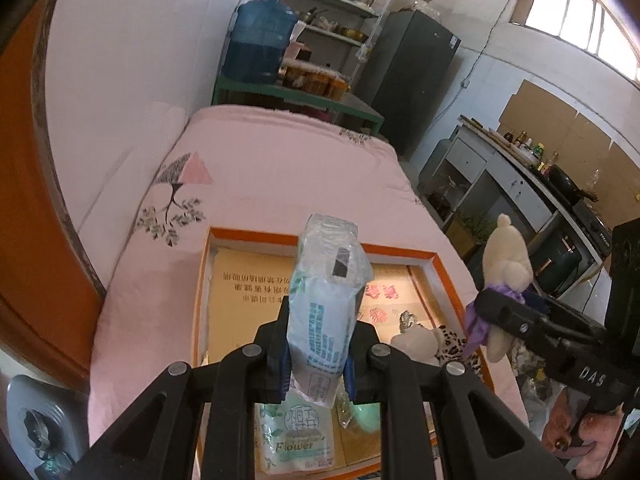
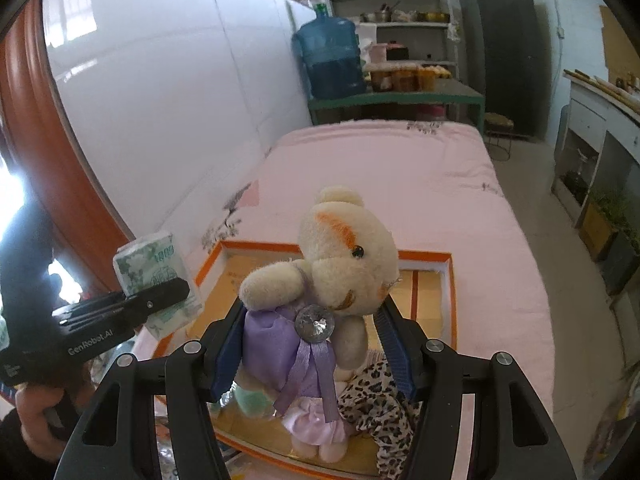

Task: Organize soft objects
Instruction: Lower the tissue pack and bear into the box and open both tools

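Note:
My left gripper [image 1: 318,344] is shut on a plastic-wrapped tissue pack [image 1: 326,292] with blue-green print, held upright over an orange-rimmed shallow box [image 1: 256,236] on the bed. My right gripper [image 2: 312,344] is shut on the body of a cream teddy bear [image 2: 348,248] in a purple dress, above the same box [image 2: 424,257]. In the box lie a second tissue pack marked "Flower" [image 1: 296,440], a leopard-print cloth [image 2: 384,400] and a white plush [image 1: 416,342]. Each view shows the other gripper from the side: the right one [image 1: 508,312] with the bear [image 1: 506,252], the left one [image 2: 172,292] with the pack [image 2: 148,260].
The box rests on a pink bedspread [image 1: 280,168] that stretches away behind it. Past the bed's end stand a blue water jug [image 1: 260,44] on a green table, shelves and a dark cabinet [image 1: 412,72]. A kitchen counter [image 1: 520,168] runs along the right. A hand [image 2: 36,416] grips the left gripper's handle.

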`<state>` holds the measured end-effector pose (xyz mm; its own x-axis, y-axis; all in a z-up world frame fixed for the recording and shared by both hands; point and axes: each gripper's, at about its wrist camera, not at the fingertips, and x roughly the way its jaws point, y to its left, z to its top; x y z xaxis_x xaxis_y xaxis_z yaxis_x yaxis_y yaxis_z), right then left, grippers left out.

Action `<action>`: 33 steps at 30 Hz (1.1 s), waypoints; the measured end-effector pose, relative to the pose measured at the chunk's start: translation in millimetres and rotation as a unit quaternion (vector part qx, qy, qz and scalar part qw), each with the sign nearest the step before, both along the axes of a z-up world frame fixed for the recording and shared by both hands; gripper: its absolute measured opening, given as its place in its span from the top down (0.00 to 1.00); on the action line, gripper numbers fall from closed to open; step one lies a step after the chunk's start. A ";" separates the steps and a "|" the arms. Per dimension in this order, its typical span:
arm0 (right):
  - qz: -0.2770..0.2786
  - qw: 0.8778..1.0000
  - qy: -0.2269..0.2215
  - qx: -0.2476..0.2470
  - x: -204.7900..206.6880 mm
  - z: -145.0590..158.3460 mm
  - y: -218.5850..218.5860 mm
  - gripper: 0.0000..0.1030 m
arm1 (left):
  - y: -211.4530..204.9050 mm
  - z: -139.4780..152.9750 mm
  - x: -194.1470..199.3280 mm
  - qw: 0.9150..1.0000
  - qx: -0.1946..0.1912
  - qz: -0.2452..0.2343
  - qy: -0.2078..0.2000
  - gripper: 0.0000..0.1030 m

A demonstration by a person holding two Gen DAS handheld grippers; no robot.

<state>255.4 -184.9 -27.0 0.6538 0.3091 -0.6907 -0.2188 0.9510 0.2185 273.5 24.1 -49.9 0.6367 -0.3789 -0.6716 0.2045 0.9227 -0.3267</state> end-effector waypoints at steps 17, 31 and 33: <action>0.028 0.998 0.047 -0.024 26.2 -46.5 31.8 0.39 | -2.9 -45.5 28.7 0.996 -0.003 -0.004 0.091 0.81; 0.032 0.997 0.064 -0.039 37.4 -68.9 40.3 0.36 | -0.1 -54.7 44.0 0.991 -0.019 -0.012 0.128 0.80; 0.030 0.997 0.065 -0.040 36.0 -70.4 39.1 0.36 | -0.1 -55.4 43.6 0.992 -0.020 -0.010 0.128 0.74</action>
